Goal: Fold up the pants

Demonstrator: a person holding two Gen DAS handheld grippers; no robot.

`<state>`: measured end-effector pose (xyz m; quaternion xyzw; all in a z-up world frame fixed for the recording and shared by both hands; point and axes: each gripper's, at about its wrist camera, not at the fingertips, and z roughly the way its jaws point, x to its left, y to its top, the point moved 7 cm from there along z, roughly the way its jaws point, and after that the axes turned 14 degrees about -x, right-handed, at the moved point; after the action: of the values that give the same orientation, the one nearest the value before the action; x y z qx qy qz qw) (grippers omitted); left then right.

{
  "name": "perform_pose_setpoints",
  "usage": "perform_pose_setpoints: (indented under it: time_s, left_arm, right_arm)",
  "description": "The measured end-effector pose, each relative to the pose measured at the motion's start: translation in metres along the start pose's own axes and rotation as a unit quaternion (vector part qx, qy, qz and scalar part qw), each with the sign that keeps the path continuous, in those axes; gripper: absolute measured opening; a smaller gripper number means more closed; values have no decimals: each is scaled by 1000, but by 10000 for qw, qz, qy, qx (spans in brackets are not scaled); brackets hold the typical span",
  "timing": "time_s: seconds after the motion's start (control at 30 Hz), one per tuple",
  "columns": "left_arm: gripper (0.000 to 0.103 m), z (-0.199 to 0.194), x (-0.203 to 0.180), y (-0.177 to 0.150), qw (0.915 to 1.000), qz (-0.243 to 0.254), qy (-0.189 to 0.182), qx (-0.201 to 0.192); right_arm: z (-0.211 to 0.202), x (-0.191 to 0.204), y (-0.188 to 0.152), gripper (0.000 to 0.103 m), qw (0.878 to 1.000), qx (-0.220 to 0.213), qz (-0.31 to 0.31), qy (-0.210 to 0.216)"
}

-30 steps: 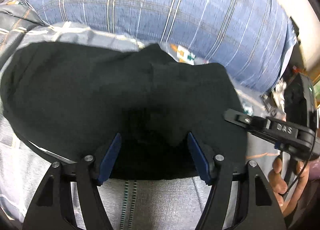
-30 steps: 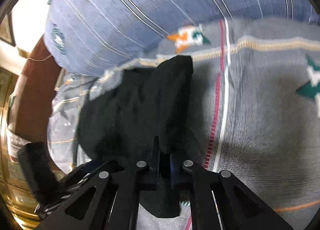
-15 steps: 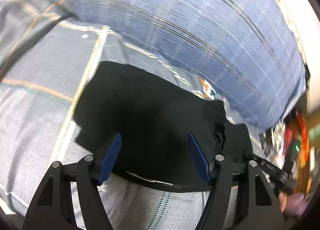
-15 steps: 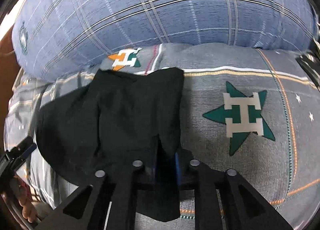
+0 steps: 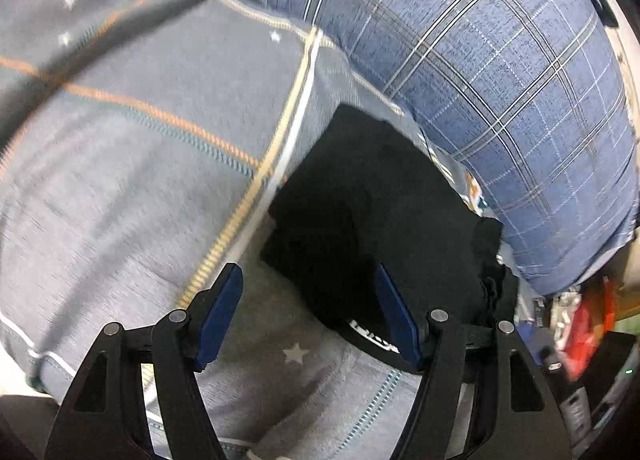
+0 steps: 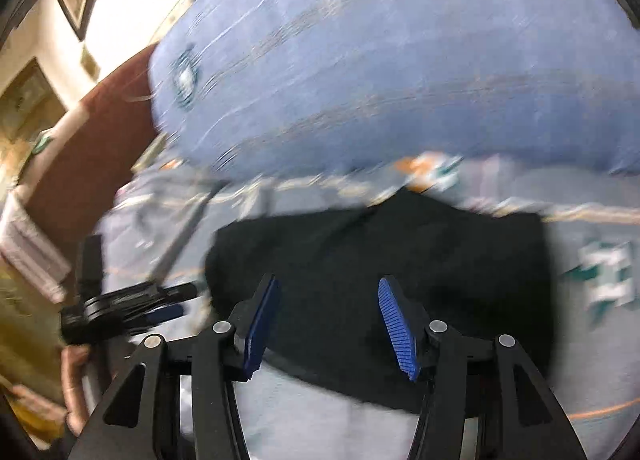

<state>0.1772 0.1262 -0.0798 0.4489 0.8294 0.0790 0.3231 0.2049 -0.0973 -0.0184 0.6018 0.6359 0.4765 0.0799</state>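
Observation:
The black pants lie folded in a compact bundle on the grey patterned bedsheet, close against a blue plaid pillow. In the left wrist view my left gripper is open and empty, just in front of the bundle's near left corner. In the blurred right wrist view the pants spread ahead of my right gripper, which is open and empty over their near edge. The left gripper shows at the left of that view.
The large blue plaid pillow lies along the far side of the pants. The pillow fills the top of the right wrist view. A brown headboard and clutter stand beyond the bed's edge.
My right gripper has opened and let go of the pants fabric. The left gripper has swung left and back, so the folded pants now lie right of centre.

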Motion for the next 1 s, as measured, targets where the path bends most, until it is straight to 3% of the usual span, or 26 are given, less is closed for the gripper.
perform_pose_setpoints:
  time_s: [0.17, 0.5, 0.53, 0.6, 0.63, 0.7, 0.87, 0.93, 1.0]
  left_arm:
    - [68, 5, -1, -7, 9992, -164, -315, 200]
    - [68, 26, -5, -3, 9978, -477, -406, 237]
    - [63, 27, -4, -2, 9976, -533, -388, 201]
    - [42, 27, -3, 0, 9983, -479, -295, 129]
    - [25, 27, -4, 0, 9986, -421, -283, 126]
    - [13, 23, -10, 1, 9989, -271, -378, 27]
    - [10, -16, -53, 8, 9911, 646, -824, -820]
    - [10, -30, -77, 3, 9806, 1315, -822, -1199]
    - [10, -41, -98, -11, 9653, 1977, -826, -1490]
  right_arm:
    - [36, 21, -33, 54, 9989, 400, -29, 233]
    - [68, 16, -56, 54, 9970, 717, 56, 289]
    - [69, 17, -56, 54, 9968, 733, 63, 309]
    - [70, 19, -55, 54, 9963, 756, 67, 392]
    - [68, 21, -55, 54, 9962, 756, 60, 436]
    - [65, 23, -53, 54, 9956, 754, 88, 545]
    - [46, 24, -33, 55, 9902, 797, 545, 1006]
    - [35, 25, -14, 58, 9852, 721, 777, 1350]
    - [28, 26, 4, 73, 9816, 588, 909, 1575]
